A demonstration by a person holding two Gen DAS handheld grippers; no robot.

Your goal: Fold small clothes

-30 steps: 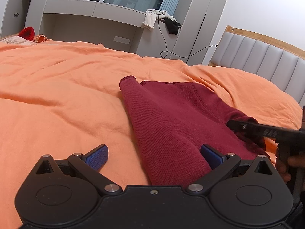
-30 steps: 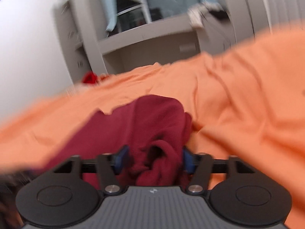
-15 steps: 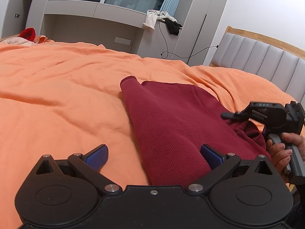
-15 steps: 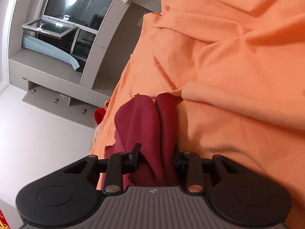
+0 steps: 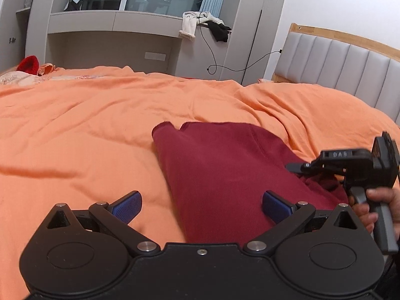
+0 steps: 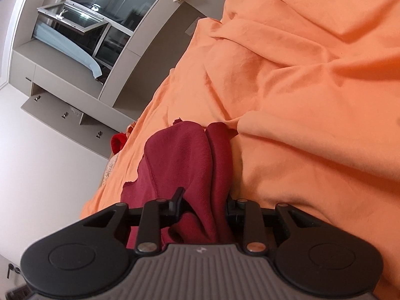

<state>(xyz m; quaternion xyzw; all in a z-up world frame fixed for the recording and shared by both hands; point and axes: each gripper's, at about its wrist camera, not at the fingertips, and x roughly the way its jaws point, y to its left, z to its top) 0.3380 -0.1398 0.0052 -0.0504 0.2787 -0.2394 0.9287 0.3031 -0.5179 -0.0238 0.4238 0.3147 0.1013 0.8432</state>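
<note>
dark red garment on the orange bed
right gripper fingers pinch its bunched right edge, seemingly tight; left gripper fingers spread wide over its near edge.

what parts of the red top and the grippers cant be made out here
- Maroon garment: its near hem, left wrist view, hidden behind the left gripper.
- Right gripper: its pads, right wrist view, buried in bunched cloth.
- Garment's right edge, left wrist view: covered by the right gripper and the hand.
</note>
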